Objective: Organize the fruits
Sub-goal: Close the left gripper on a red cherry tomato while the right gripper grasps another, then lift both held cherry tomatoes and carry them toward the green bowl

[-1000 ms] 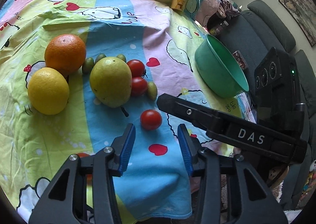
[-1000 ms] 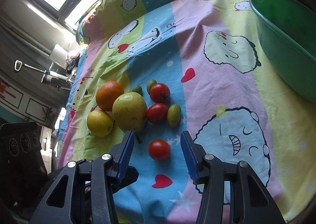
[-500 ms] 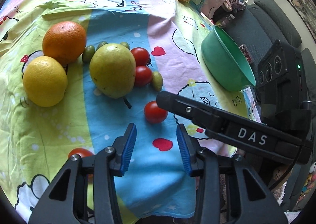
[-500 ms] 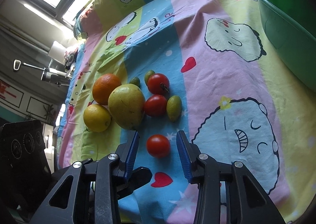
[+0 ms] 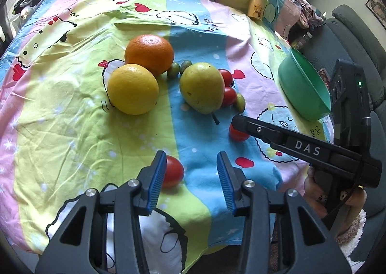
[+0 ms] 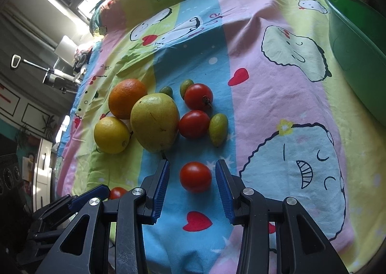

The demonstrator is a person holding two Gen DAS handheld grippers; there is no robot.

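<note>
A lone tomato (image 6: pixel 195 176) is being straddled by the right gripper (image 6: pixel 191 186), whose jaws have just been narrowing without yet pinching it. The left gripper (image 5: pixel 191 181), spread and empty, is being swung across to a second tomato (image 5: pixel 171 175) half hidden behind one finger, so two pickups seem underway. The green bowl (image 5: pixel 304 85) is being cut off in the right view.
</note>
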